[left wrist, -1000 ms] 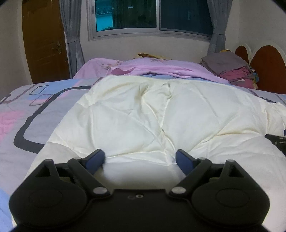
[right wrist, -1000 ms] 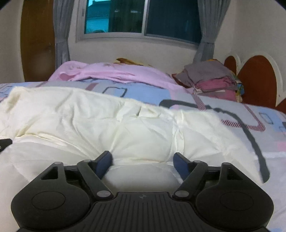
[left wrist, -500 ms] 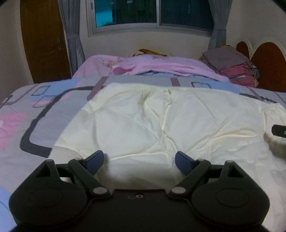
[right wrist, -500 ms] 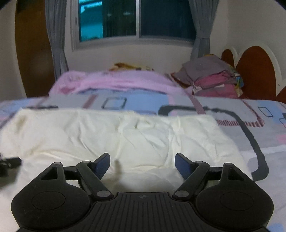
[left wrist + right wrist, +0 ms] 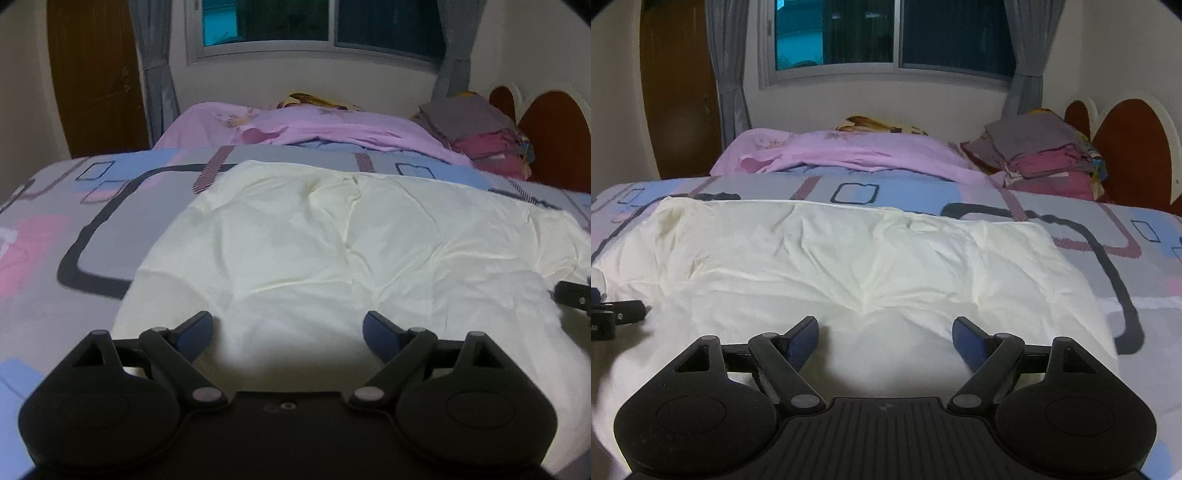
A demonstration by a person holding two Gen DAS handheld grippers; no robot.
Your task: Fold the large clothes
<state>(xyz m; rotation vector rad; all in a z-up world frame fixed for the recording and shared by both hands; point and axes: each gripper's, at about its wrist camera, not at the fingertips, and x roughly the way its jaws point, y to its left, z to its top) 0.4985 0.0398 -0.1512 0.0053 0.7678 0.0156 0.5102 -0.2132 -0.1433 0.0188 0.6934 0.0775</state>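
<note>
A large cream quilt (image 5: pixel 332 240) (image 5: pixel 849 258) lies spread and creased across the bed, its far edge straight and its near part mounded up under both grippers. My left gripper (image 5: pixel 287 325) hovers over the quilt's near left part with its jaws wide and the blue pads (image 5: pixel 195 326) bare. Over the near right part my right gripper (image 5: pixel 884 326) stands the same way, pads (image 5: pixel 803 338) uncovered. Each gripper's tip shows at the edge of the other's view: right gripper (image 5: pixel 572 295), left gripper (image 5: pixel 617 314).
The patterned bedsheet (image 5: pixel 74 221) (image 5: pixel 1126 240) shows around the quilt. A pink blanket (image 5: pixel 332 129) lies along the far side, with a stack of folded clothes (image 5: pixel 1041 155) by the headboard (image 5: pixel 1126 147). A door (image 5: pixel 96 74) and a curtained window (image 5: pixel 886 33) stand behind.
Both grippers have risen and drawn back a little. The quilt, puffed up high in front of them a second ago, has sunk flatter, and more bedsheet shows beyond its far edge.
</note>
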